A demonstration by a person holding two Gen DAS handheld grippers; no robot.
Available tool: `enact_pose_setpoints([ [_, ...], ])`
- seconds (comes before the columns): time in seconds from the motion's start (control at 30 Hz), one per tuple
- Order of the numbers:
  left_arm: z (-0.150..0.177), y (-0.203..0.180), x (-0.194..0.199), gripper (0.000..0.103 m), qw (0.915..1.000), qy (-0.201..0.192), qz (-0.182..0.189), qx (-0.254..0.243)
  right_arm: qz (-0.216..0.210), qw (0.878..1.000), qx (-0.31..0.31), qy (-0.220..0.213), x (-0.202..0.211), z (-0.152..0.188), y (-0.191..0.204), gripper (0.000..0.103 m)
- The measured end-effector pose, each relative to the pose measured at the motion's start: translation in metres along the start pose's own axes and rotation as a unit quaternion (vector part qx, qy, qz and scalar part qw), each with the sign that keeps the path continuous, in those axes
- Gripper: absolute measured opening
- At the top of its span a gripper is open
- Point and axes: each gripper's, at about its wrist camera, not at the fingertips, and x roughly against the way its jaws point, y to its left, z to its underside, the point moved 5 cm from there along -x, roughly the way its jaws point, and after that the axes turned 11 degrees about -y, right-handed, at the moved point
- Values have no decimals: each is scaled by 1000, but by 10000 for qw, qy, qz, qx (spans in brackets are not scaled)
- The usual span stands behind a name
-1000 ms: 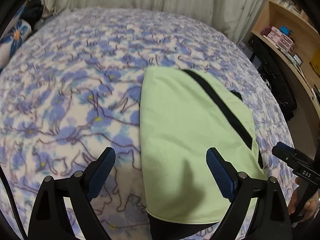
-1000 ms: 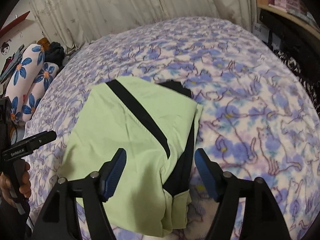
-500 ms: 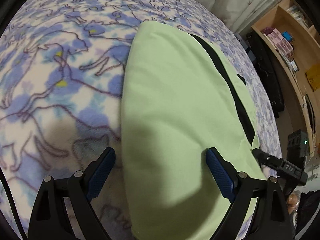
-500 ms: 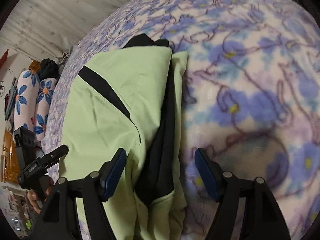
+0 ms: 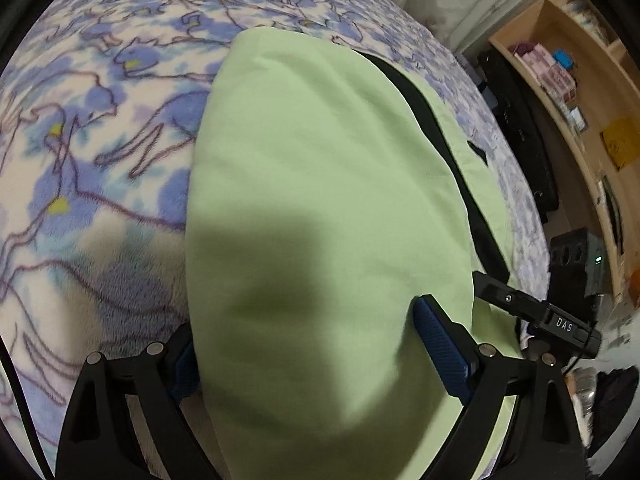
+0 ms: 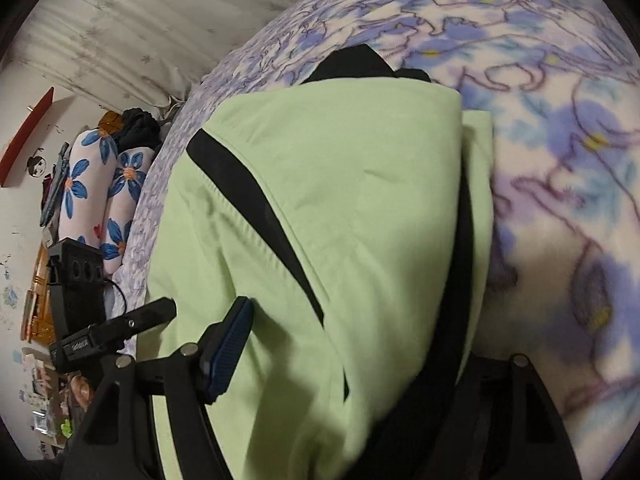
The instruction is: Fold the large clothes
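Now that you have dropped both claws from above down to the near edge of the green garment (image 5: pixel 320 200) on the bed (image 5: pixel 100 140), left gripper (image 5: pixel 312 356) and right gripper (image 6: pixel 352 364) straddle it spread wide, ready to pinch for another fold.

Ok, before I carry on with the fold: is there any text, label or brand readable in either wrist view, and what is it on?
"DAS": white letters on the black finger of the right gripper, seen in the left wrist view.
Label on the left gripper in the right wrist view: too blurred to read.
Boxes on the wooden shelf: print too small to read.
Green garment: no tag or lettering shows.
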Motion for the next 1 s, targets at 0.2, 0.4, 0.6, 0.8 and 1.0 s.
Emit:
enact_pose_setpoints([
  [0.2, -2, -30, 13, 53, 9965, -374, -289, -686, -12, 9999, 70, -144, 10, 5, 14, 16],
  [0.4, 1, -53, 47, 32, 9923, -826, -338, -858, 225, 9957, 812, -378, 36, 12, 69, 12],
  [0.6, 28, -46, 115, 31, 9874, -1212, -393, -939, 127, 9935, 1042, -442, 61, 29, 114, 12],
  [0.8, 39, -7, 182, 31, 9871, -1284, -555, -778, -208, 9894, 1385, -390, 61, 52, 179, 12],
  [1.0, 20, 47, 248, 31, 9797, -1597, -953, -746, -606, 9818, 1727, -516, 39, 53, 255, 12],
])
